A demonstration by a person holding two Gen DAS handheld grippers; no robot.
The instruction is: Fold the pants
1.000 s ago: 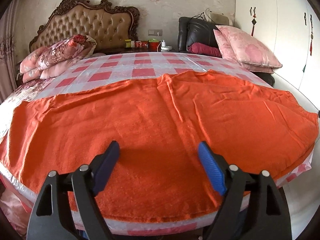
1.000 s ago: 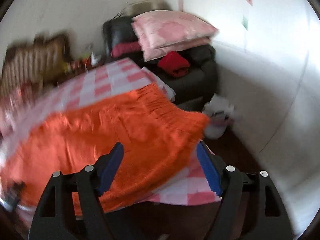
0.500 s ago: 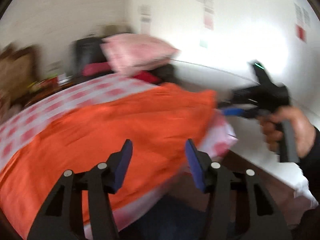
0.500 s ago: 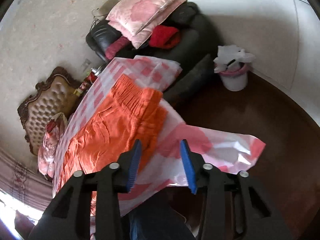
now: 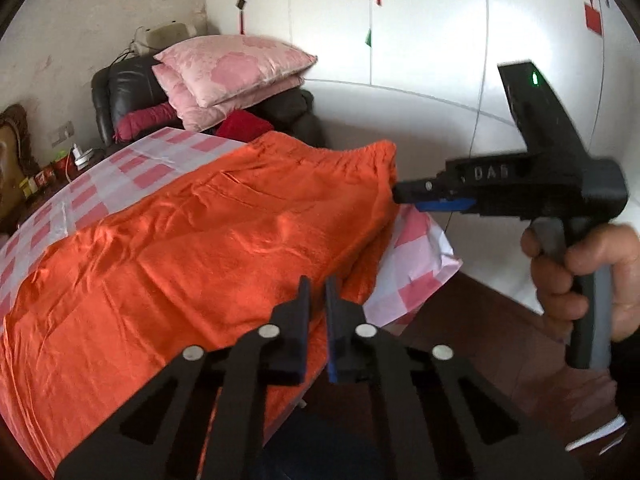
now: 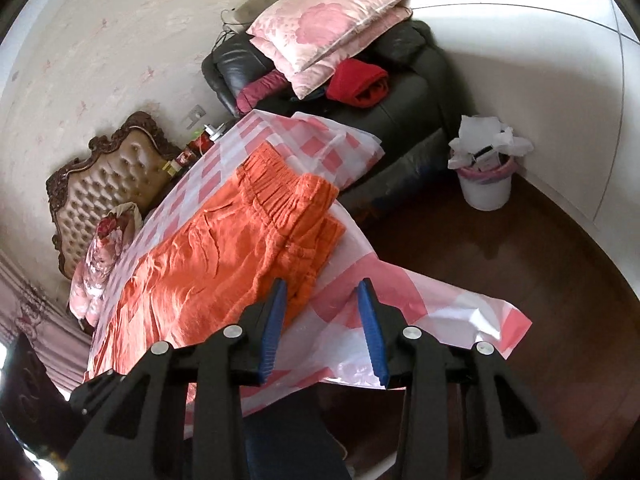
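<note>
— While the orange pants (image 5: 192,248) lie spread flat along the bed's checked sheet (image 6: 352,320), waistband toward the black armchair (image 6: 404,92), which step is this?

— The reach for the waist end, I judge; no fold is made yet. The left gripper (image 5: 317,292) has its fingers drawn nearly together, only a thin slit between them, right at the near edge of the cloth. Whether any fabric sits in that slit I cannot tell.

— And the other one?

— The right gripper (image 6: 323,312) stands wide, holding nothing, its tips over the sheet just beside the waistband's near corner. In the left view its nose sits against the far corner of the waistband, with a hand (image 5: 588,276) on its handle.

— So what does the next move call for?

— Probably closing the right fingers on the gathered waistband, with both layers inside, then checking the left grip before lifting. A shallow pinch could slip, and the loose sheet underneath may come up too.
</note>
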